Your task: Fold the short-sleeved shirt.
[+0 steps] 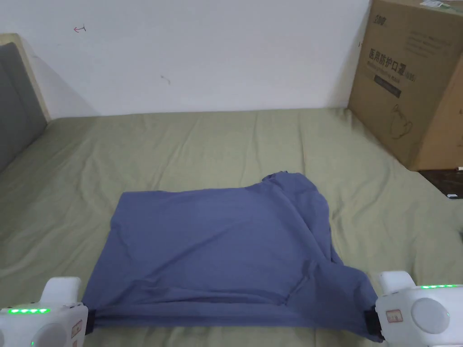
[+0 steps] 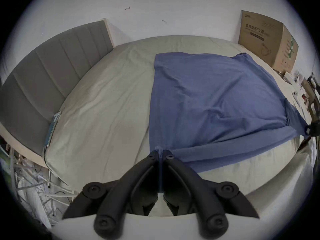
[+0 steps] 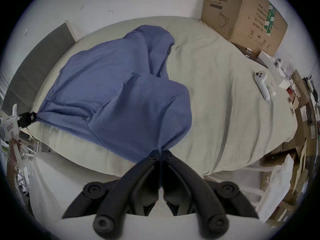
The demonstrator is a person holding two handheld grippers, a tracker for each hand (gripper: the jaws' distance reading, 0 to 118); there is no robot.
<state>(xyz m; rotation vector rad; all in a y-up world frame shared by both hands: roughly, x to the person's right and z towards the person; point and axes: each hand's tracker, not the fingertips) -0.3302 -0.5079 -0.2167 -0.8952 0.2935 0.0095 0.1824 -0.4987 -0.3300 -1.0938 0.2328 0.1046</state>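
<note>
The shirt [image 1: 226, 244] lies spread on the bed [image 1: 181, 140] near its front edge. The left gripper [image 2: 160, 154] and right gripper [image 3: 160, 151] each have their jaws clenched on a near corner, hem taut between them. A neat fold likely needs both corners lifted evenly and carried toward the far edge together.

soft even light, fisheye edges dark

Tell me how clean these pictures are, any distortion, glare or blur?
Head view: straight lines, soft even light, no glare, blue shirt sharp. Left gripper view: strong fisheye, dark round vignette, the bed edge bulges. Right gripper view: same fisheye bend, the cardboard box leans, clutter at the rim smeared.
</note>
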